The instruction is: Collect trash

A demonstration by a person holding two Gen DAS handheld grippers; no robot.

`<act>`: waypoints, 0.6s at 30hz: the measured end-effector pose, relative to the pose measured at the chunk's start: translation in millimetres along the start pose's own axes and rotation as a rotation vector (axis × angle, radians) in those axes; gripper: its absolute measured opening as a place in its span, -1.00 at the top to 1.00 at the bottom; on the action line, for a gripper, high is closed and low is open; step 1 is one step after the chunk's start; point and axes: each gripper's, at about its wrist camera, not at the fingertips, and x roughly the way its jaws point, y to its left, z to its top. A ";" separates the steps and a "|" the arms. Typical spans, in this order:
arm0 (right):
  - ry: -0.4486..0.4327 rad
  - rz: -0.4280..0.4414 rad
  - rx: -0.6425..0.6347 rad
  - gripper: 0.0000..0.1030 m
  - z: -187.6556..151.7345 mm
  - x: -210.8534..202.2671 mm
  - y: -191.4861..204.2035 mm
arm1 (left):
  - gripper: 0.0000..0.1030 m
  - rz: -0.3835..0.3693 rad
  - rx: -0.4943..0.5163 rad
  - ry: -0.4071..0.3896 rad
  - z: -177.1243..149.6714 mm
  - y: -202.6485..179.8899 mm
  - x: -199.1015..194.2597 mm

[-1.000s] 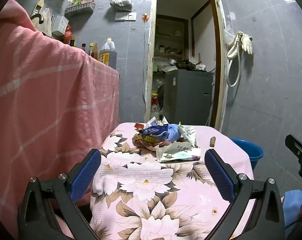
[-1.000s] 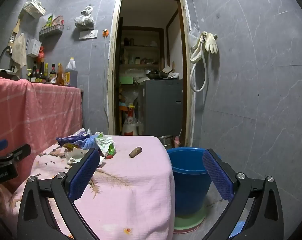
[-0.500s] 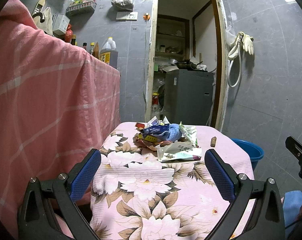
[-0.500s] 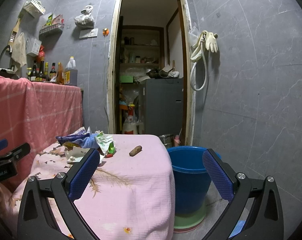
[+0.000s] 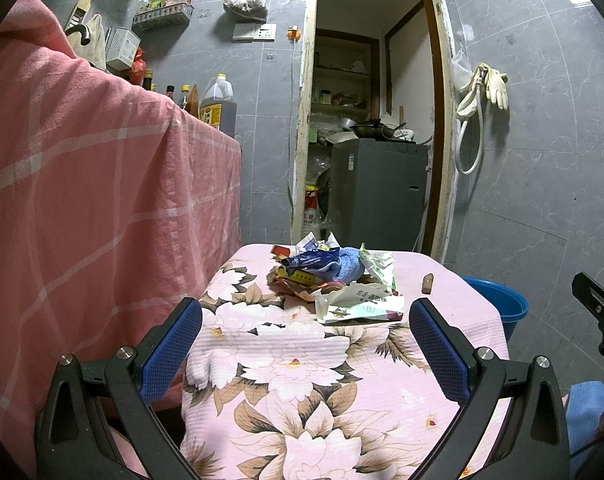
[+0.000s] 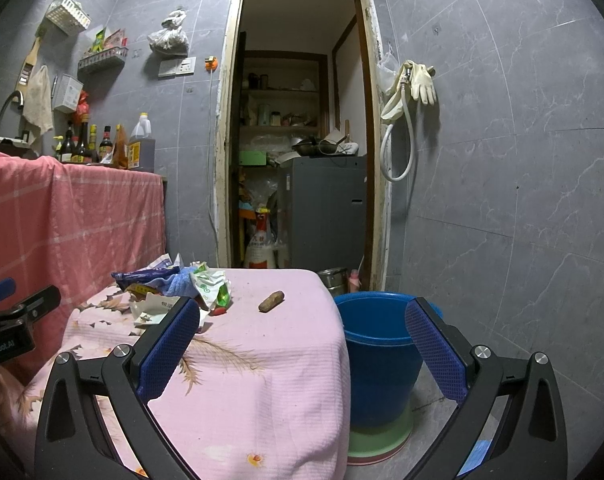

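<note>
A pile of trash wrappers (image 5: 334, 276) lies on the far part of a small table with a pink floral cloth (image 5: 310, 368); a white packet (image 5: 362, 306) is nearest, a blue bag and blue cloth behind. A small brown piece (image 5: 426, 283) lies apart at the right. My left gripper (image 5: 306, 340) is open and empty, short of the pile. In the right wrist view the pile (image 6: 173, 288) is at left, the brown piece (image 6: 271, 301) in the middle, and a blue bucket (image 6: 378, 344) stands on the floor beside the table. My right gripper (image 6: 302, 344) is open and empty.
A counter draped in pink checked cloth (image 5: 81, 208) rises at the left with bottles (image 6: 101, 146) on top. A doorway (image 6: 302, 140) behind the table shows a grey appliance (image 6: 326, 212). Grey tiled wall with hanging gloves (image 6: 418, 84) at the right.
Both views have shifted only very slightly; the table and trash sit almost where they were. Both grippers stay open.
</note>
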 end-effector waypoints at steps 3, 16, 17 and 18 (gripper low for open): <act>0.000 0.000 0.000 -1.00 -0.2 0.0 0.0 | -0.97 -0.001 0.000 0.000 -0.2 0.0 0.1; 0.001 0.000 0.001 -1.00 0.4 -0.1 0.1 | -0.97 0.001 -0.001 0.001 -1.2 1.8 1.6; 0.000 0.000 0.001 -1.00 -0.6 0.1 0.4 | -0.97 0.000 -0.001 0.001 -0.9 1.8 1.3; 0.002 0.000 0.001 -1.00 0.3 -0.1 0.2 | -0.97 0.000 -0.001 0.001 -0.9 1.8 1.3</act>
